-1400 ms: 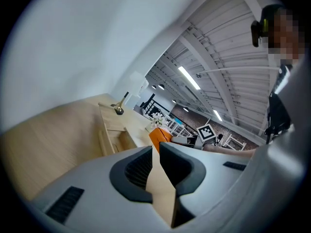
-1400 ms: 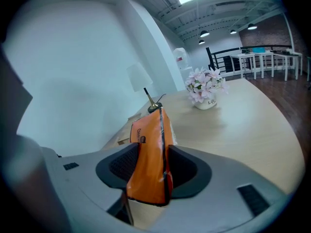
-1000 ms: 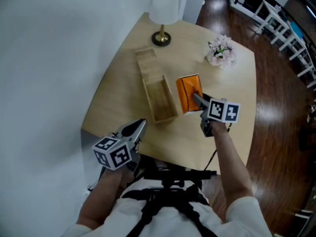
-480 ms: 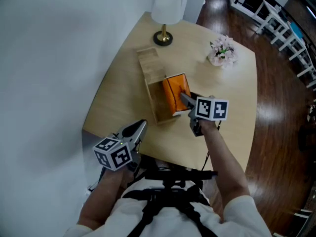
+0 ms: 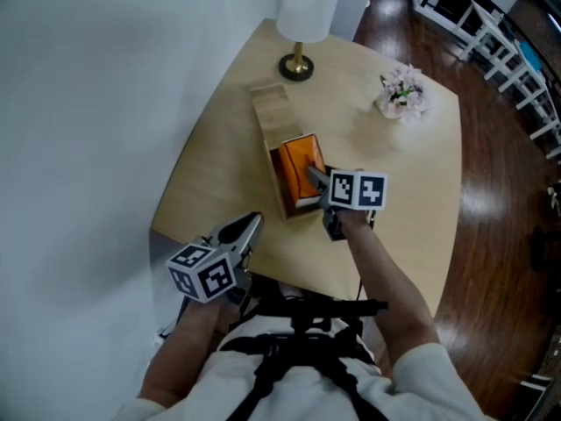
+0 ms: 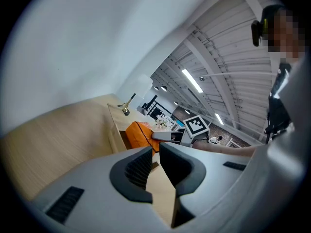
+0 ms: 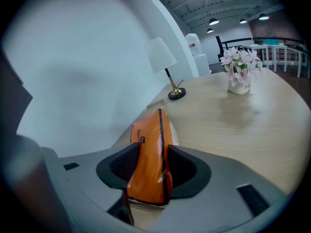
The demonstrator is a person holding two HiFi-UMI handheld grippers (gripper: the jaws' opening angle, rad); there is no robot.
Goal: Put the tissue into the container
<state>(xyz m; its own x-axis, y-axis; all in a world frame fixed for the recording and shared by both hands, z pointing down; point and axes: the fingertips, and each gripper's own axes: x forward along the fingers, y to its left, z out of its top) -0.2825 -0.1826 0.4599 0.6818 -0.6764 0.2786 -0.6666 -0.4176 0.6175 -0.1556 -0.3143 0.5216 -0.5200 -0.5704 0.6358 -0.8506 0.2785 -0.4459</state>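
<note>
An orange tissue pack stands on edge in the near end of the long open wooden container on the table. My right gripper is shut on it from the right. In the right gripper view the pack is pinched between both pads, with the right gripper around it. My left gripper hovers off the table's front edge, shut and holding nothing. The left gripper view shows its jaws together, and the pack and container beyond.
A white-shaded lamp with a brass base stands at the table's far edge. A small vase of pink flowers sits at the far right. A wooden lid lies at the container's far end. A white wall borders the left side.
My right gripper has carried the tissue pack leftward, from beside the container to inside its near end. The left gripper has stayed put.
</note>
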